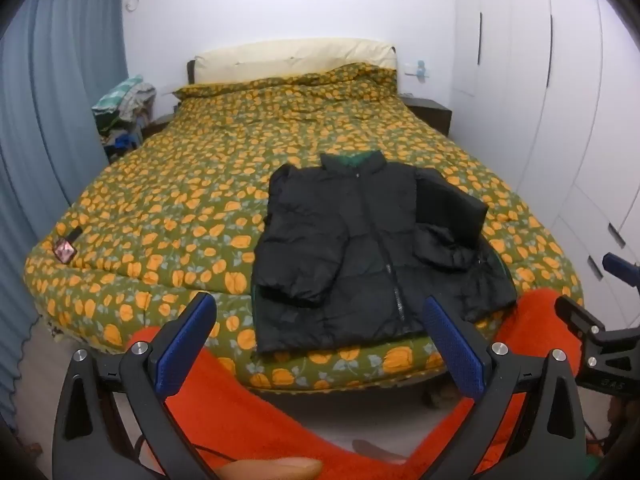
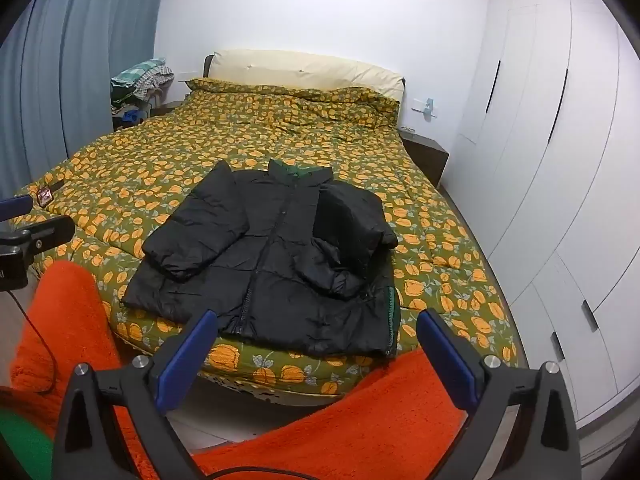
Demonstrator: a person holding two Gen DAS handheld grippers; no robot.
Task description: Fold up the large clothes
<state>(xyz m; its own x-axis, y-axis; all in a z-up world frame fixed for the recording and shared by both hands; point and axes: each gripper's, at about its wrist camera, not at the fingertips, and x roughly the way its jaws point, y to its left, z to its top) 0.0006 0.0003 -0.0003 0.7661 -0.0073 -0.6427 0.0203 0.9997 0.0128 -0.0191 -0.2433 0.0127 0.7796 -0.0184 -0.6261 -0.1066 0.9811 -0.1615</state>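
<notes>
A black puffer jacket [image 1: 360, 248] [image 2: 276, 256] lies front-up near the foot of the bed, zipped, with a green-lined collar at its far end. Both sleeves are folded in over the body. My left gripper [image 1: 320, 308] hangs open short of the bed's foot, its blue pads [image 1: 188, 344] wide apart with nothing between them. My right gripper [image 2: 316, 322] is also open and empty, just short of the jacket's hem. In the left wrist view the right gripper [image 1: 592, 320] shows at the right edge; the left gripper [image 2: 24, 216] shows at the left edge of the right wrist view.
The bed [image 1: 180, 208] [image 2: 432, 248] carries a green quilt with orange flowers and a cream headboard [image 1: 296, 58]. Orange fleece-clad legs [image 1: 248, 408] [image 2: 360, 412] stand at its foot. White wardrobes [image 2: 552, 168] line the right wall, blue curtains [image 1: 48, 120] the left, with piled clothes [image 1: 124, 100] beside them.
</notes>
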